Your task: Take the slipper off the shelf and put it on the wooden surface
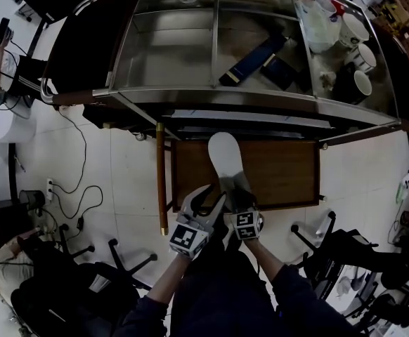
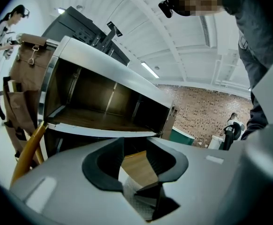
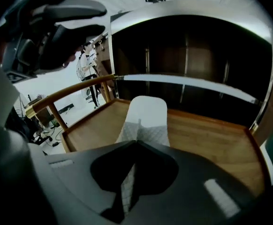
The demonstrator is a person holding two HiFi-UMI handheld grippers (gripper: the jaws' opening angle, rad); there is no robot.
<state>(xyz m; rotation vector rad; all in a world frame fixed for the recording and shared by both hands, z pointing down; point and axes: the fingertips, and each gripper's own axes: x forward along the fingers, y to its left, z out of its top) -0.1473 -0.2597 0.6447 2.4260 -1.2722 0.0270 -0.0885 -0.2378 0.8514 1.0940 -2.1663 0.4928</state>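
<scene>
Pinching the quilted upper of the white slipper (image 3: 148, 111), the right hand-held gripper (image 3: 136, 142) has its jaws drawn together on the fabric. Just beside it, the left hand-held gripper (image 2: 135, 156) holds its jaws apart; a strip of the slipper's fabric and some wood show in the gap, and the pads do not visibly press on anything. In the head view, both hand-held grippers sit at the slipper's heel end. The slipper stretches out over the wooden bench (image 3: 211, 135), toe pointing toward the metal shelf (image 3: 183, 81) behind it. Whether the sole rests on the wood cannot be told. Around the bench lies a pale tiled floor (image 1: 120, 167).
</scene>
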